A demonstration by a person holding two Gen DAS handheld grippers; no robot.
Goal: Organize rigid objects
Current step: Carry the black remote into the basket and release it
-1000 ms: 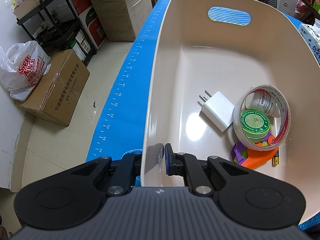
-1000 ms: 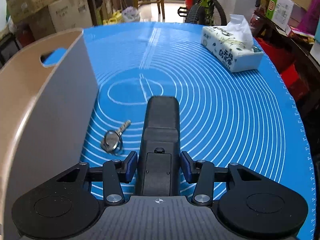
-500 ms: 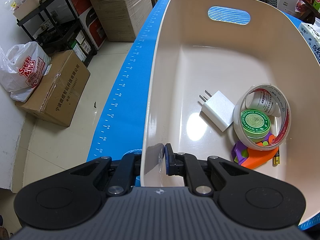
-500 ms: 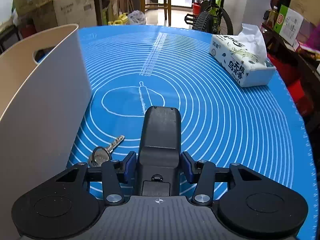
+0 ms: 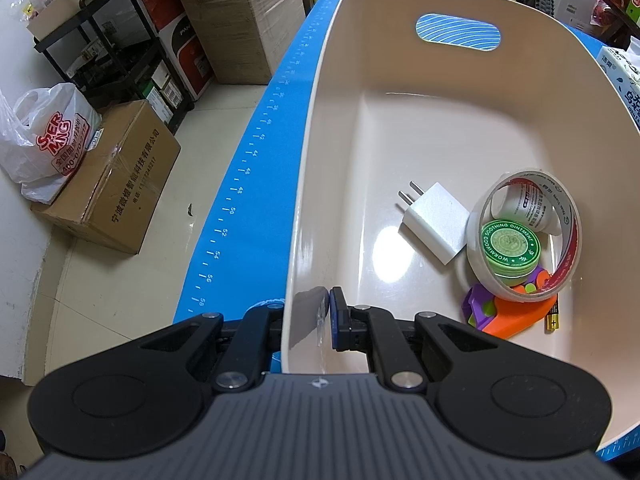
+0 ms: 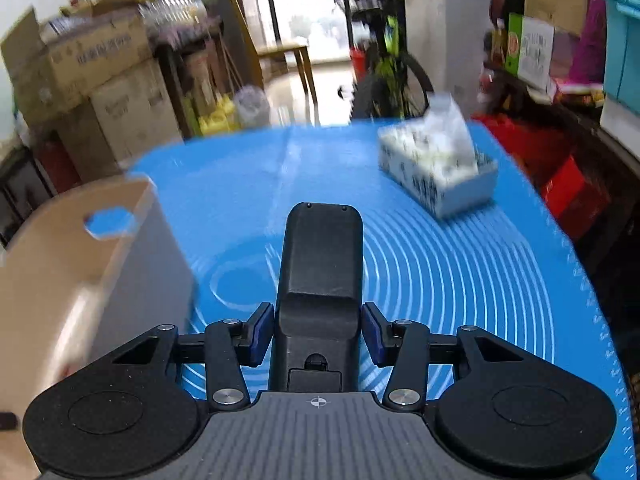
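Remote point(image 6: 320, 280) now raised, between right claw point(image 6: 318, 334) pads

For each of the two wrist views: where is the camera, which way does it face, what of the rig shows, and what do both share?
Left wrist: sits behind the left tongs, looking down into the cream plastic bin; its fingers clamp the bin's near wall.
Right wrist: sits behind the right tongs, facing across the blue ringed mat toward a blurred tissue box; its fingers grip a black rectangular device.
Shared: the cream bin, seen from outside on the right view's left, and the mat.
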